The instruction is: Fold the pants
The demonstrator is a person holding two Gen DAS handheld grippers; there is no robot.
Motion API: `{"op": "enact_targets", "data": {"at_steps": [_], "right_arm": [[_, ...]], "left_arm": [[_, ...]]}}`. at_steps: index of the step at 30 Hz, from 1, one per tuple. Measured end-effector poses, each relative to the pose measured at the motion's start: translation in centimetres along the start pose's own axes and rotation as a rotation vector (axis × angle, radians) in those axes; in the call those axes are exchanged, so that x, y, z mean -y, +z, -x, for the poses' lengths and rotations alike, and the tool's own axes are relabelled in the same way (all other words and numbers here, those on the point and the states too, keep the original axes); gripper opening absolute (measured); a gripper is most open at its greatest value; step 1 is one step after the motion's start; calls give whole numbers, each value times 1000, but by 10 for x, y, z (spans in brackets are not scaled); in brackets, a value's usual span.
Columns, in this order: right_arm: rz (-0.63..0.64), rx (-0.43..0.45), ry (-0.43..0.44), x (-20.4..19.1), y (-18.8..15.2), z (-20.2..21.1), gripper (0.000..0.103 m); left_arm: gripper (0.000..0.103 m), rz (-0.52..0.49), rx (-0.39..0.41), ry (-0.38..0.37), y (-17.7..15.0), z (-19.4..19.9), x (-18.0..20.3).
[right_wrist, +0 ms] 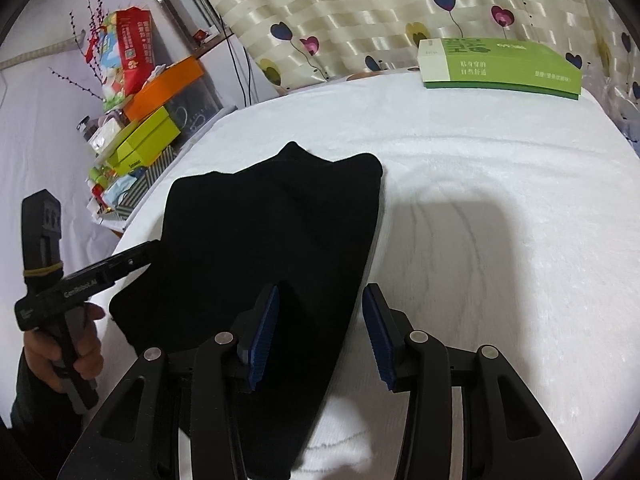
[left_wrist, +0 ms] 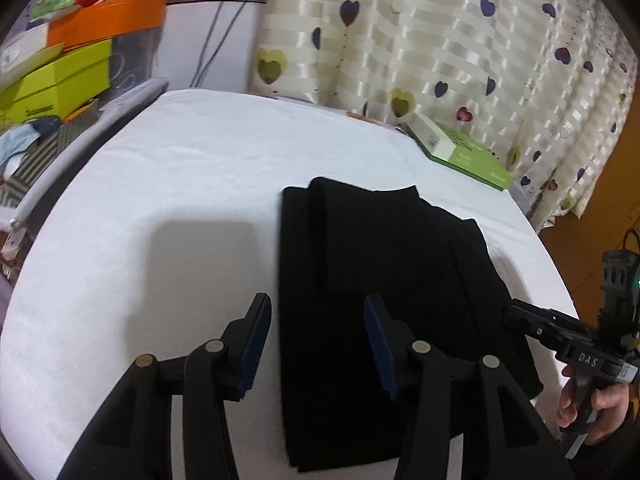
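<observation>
Black pants (left_wrist: 380, 300) lie folded into a compact stack on the white cloth-covered table (left_wrist: 180, 200); they also show in the right wrist view (right_wrist: 260, 240). My left gripper (left_wrist: 318, 348) is open and empty, hovering over the near left edge of the pants. My right gripper (right_wrist: 320, 332) is open and empty, straddling the right edge of the pants. The right gripper also shows in the left wrist view (left_wrist: 516, 314) at the pants' right side. The left gripper shows in the right wrist view (right_wrist: 148, 252) at their left side.
A green and white box (left_wrist: 460, 152) lies at the table's far right, also seen in the right wrist view (right_wrist: 500, 66). A heart-patterned curtain (left_wrist: 460, 40) hangs behind. Stacked coloured boxes (left_wrist: 60, 72) and clutter stand beyond the left edge.
</observation>
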State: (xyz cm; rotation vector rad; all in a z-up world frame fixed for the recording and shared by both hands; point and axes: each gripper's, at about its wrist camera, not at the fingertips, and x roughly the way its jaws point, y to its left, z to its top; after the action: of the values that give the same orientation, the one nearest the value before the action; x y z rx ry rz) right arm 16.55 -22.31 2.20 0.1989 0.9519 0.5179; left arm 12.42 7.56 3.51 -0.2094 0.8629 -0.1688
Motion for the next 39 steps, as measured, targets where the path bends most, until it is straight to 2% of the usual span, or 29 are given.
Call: {"op": "enact_targets", "data": {"at_steps": [2, 4, 7, 12, 17, 21, 26, 29, 31, 34, 39], "right_arm": [[6, -5, 5, 0, 2, -3, 45], [12, -10, 7, -1, 5, -8, 47], [12, -10, 18, -1, 12, -17, 49], [-20, 3, 53, 6, 18, -24, 49], [-67, -18, 132, 9, 5, -13, 49], [-94, -41, 202, 10, -4, -7, 49], [-132, -39, 210, 11, 10, -21, 49], [-127, -45, 195, 7, 9, -21, 48], [-117, -53, 189, 6, 5, -17, 37], [-129, -52, 212, 12, 0, -15, 34], [-142, -43, 203, 12, 8, -24, 28]], "left_arm": [[53, -2, -9, 27, 3, -8, -1], [60, 7, -5, 24, 5, -13, -5], [61, 18, -5, 12, 9, -18, -7], [61, 46, -30, -51, 18, -33, -7], [65, 71, -16, -91, 16, -36, -11], [62, 48, -28, -126, 2, -24, -11], [60, 49, -39, -137, -4, -18, -12], [60, 65, -50, -132, 4, -24, -12], [57, 89, -60, -140, 11, -30, -15], [44, 128, -65, -161, 6, -24, -22], [41, 130, -58, -161, -2, -17, -25]]}}
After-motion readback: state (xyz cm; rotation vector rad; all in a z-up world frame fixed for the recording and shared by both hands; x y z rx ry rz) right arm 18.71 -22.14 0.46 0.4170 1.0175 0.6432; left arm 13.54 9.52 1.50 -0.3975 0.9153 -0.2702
